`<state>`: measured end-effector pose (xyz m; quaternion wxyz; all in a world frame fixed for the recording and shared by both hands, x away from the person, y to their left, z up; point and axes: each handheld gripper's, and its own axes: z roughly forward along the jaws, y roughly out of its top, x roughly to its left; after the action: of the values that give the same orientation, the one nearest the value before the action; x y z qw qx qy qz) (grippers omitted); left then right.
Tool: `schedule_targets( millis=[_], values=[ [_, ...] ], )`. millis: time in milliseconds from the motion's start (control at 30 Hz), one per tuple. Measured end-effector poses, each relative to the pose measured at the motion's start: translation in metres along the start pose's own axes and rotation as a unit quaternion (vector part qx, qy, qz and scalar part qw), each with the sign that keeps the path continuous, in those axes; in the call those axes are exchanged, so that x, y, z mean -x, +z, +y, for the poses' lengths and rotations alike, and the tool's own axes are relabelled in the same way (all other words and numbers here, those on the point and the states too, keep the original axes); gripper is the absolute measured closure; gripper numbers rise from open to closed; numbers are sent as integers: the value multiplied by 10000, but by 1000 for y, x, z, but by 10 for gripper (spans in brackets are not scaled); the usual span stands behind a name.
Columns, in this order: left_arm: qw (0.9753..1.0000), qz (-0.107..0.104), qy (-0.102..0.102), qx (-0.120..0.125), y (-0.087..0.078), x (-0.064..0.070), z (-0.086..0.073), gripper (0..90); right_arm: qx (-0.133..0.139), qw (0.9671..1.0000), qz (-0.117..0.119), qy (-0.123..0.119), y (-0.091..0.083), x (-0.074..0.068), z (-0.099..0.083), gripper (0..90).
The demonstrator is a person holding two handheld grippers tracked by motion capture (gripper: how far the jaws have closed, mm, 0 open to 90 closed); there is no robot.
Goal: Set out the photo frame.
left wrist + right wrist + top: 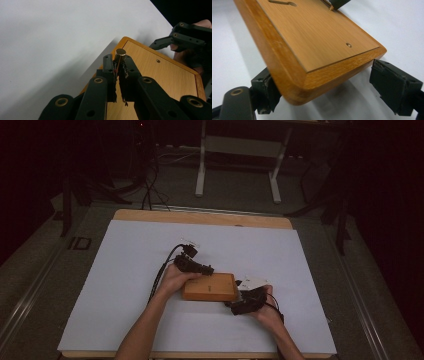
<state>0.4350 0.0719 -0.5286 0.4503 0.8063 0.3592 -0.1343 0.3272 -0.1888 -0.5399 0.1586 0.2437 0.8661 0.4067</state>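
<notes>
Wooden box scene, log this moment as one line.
left tool: shut on knob | right tool: open around wooden box corner | box on white sheet

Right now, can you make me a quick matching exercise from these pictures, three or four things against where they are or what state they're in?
Things:
1. left gripper
2. right gripper
3. wooden box
4. white sheet

States:
A. covers the tabletop
B. lies flat between the two hands
C. jaws pinched on a small brass knob
D. jaws spread wide around a box corner

Pairs: 1-C, 2-D, 3-B, 4-A
</notes>
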Motion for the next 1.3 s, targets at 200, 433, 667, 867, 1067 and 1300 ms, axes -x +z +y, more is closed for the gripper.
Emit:
schedule_targets(
  millis=[200, 433, 667, 867, 1067, 1300],
  values=[
    [10000, -16, -22, 12, 0, -1, 0, 842, 38, 9998, -177, -76, 4, 0, 0, 160],
    [10000, 20, 23, 3, 0, 0, 0, 842, -10, 9991, -393, -171, 6, 0, -1, 218],
    [9999, 56, 120, -63, 0, 3, 0, 845, 28, 9978, -529, -408, 3, -6, 3, 229],
    [9999, 91, 135, -38, -1, 4, -1, 845, 37, 9977, -543, -413, 2, -7, 3, 241],
    [9985, 365, 400, -51, -1, 12, -1, 846, 108, 9975, -572, -391, 0, -5, 3, 282],
    [9987, 342, 389, -33, -4, 14, -4, 849, 202, 9975, -547, -396, -4, -5, 4, 309]
  ],
)
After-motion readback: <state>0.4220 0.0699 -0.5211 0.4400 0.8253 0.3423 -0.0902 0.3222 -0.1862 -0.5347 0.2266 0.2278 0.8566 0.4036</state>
